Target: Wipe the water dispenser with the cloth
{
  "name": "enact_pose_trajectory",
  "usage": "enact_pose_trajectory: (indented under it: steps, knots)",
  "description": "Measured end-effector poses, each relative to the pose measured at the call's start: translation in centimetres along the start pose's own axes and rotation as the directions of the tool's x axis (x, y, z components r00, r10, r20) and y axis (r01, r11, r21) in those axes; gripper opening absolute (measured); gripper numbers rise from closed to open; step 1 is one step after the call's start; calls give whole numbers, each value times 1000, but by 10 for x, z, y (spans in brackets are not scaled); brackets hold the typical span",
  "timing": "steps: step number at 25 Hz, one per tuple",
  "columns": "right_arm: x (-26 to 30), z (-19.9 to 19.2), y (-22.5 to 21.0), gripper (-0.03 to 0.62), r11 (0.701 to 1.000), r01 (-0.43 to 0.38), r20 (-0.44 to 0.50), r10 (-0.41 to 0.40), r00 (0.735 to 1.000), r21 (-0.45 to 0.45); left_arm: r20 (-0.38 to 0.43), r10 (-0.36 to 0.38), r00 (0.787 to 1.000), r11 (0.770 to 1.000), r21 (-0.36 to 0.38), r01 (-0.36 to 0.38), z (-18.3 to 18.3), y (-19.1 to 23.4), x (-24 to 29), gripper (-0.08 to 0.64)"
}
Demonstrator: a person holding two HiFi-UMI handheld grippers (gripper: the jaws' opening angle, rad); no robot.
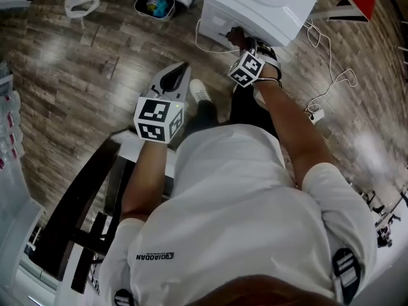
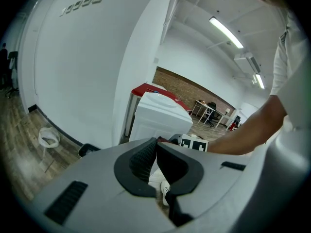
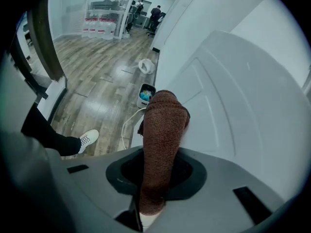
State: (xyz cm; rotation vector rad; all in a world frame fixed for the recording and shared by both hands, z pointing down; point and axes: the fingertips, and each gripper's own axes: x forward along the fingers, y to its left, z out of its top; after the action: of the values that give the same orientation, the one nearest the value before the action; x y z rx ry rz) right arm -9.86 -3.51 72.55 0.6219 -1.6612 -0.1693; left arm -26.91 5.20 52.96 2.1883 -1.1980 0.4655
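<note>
As right gripper [image 3: 159, 171] clamps cloth [image 3: 165, 120], shirt [image 1: 242, 215] reads QIAODAN.

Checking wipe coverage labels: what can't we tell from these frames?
1. Head view: where the cloth meets the water dispenser, covered by the right hand-held gripper.
2. Head view: dispenser's top, cut off by the upper edge.
3. Left gripper view: print on the white wall, too small.
4. Head view: bin contents, too small.

Office: desks [image 2: 203, 111], ceiling strip lights [image 2: 226, 31], glass partition [image 3: 73, 8].
</note>
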Motion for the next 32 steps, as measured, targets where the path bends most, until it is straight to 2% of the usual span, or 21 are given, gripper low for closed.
enact_pose_trajectory:
  steps: [8, 24, 32]
  knots:
    - [45, -6, 28, 72, 999, -35, -14, 36, 999, 8, -56, 28, 998, 1000, 4, -28, -20, 2, 3, 1]
    - [129, -24, 75, 72, 994, -104, -89, 105, 991, 20, -121, 104, 987, 993, -39, -110, -54, 17, -22, 0]
    - [146, -36, 90, 72, 987, -162, -137, 160, 978, -9, -116, 154, 981, 985, -55, -161, -59, 30, -31, 0]
